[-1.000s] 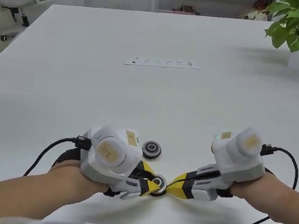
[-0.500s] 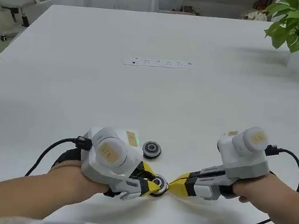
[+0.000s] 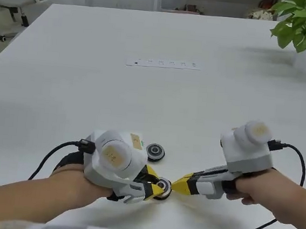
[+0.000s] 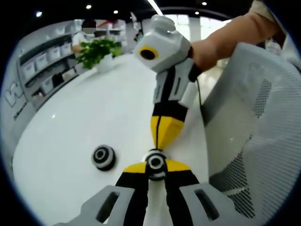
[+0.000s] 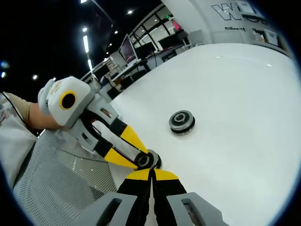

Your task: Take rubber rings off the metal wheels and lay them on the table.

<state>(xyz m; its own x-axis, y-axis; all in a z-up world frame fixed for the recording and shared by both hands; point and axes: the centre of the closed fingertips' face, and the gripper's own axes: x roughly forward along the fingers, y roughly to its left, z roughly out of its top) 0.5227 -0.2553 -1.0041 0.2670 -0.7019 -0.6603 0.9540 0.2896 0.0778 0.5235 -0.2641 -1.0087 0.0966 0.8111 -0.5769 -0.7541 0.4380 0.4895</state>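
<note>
yellow jaw tips of your left gripper [image 3: 155, 189] are closed tight on a small metal wheel [image 3: 163, 187], held just above the near edge of the tabletop [image 3: 143, 103], about midway along it. in the left gripper view the wheel [image 4: 156, 161] sits square between the 2 jaws, its round face toward the camera.

your right gripper [image 3: 177, 186] has its jaws pressed together into 1 thin point, and that point meets the wheel's rim from the right. in the right gripper view the closed jaws [image 5: 151, 175] end right at the wheel [image 5: 149, 160]. whether they nip any rubber there cannot be told.

compared with 1 second ago, your right hand has lifted and rolled. the gripper's white body now rides higher and further from the near edge, while its tip stays at the wheel. your left gripper has not shifted.

a second wheel [image 3: 155, 152] lies flat on the tabletop just beyond the held one, in the same spot as before. a power strip [image 3: 163, 64] lies toward the far edge, and a plant [image 3: 305, 21] stands at the far right corner.
</note>
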